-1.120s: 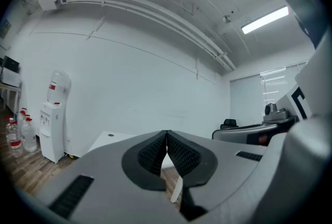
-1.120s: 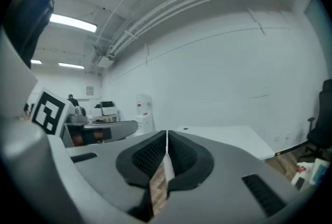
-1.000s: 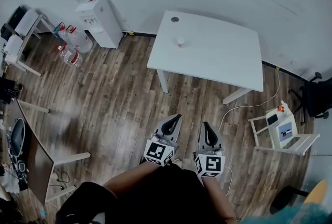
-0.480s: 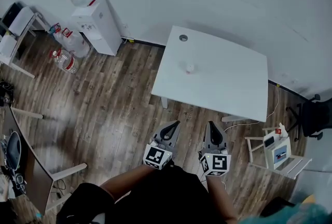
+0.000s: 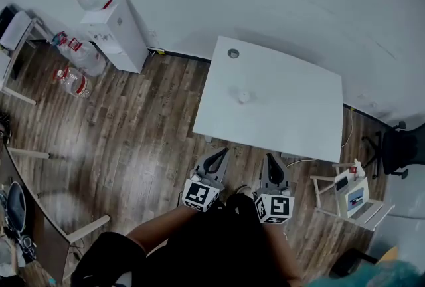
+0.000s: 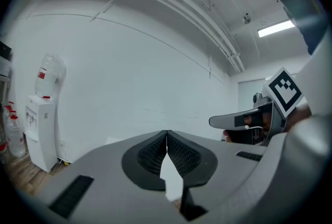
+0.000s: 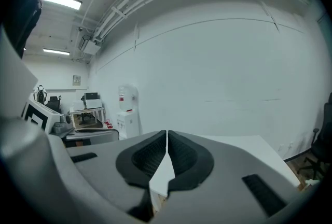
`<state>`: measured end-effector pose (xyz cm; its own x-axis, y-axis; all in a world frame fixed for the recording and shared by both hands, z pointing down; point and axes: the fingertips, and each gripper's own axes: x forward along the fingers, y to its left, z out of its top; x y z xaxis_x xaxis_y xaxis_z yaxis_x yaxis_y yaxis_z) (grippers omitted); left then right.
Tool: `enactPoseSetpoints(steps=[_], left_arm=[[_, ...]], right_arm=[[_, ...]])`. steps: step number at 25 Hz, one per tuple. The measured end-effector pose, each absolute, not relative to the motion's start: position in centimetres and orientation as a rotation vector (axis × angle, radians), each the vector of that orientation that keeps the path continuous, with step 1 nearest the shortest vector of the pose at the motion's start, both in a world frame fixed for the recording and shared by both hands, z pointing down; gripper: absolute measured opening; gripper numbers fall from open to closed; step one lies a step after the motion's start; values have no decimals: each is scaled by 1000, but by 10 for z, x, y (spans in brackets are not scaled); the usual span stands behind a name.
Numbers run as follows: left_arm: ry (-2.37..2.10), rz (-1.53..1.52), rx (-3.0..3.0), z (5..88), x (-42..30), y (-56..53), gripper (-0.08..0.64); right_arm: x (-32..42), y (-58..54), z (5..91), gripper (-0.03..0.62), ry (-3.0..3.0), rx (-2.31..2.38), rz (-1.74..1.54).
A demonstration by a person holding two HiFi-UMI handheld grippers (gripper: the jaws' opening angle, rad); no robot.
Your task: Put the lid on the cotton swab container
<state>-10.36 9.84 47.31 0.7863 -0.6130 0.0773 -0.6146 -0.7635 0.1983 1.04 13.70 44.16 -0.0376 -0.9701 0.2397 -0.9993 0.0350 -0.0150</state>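
Head view: left gripper (image 5: 221, 153) and right gripper (image 5: 271, 158) side by side at the table's (image 5: 299, 119) near edge, both jaws pressed together, empty. Cotton swab container (image 5: 244, 97) sits on the table, left of centre, well apart from both.

White table (image 5: 292, 113) stands on the wood-plank floor (image 5: 146, 119). On its top: a small pale round container (image 5: 244, 97), approx. mid-left (too blurred to tell whether a lid sits on it), and a grey round grommet (image 5: 233, 53) nr the far-left corner, the two well apart.
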Motion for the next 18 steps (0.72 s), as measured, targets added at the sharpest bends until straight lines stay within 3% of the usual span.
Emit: enactPoseSetpoints(steps=[18], left_arm=[[-1126,72,2693,493,-107,37,14]], right_arm=[[18,52,452,32,-2226,1970,256]])
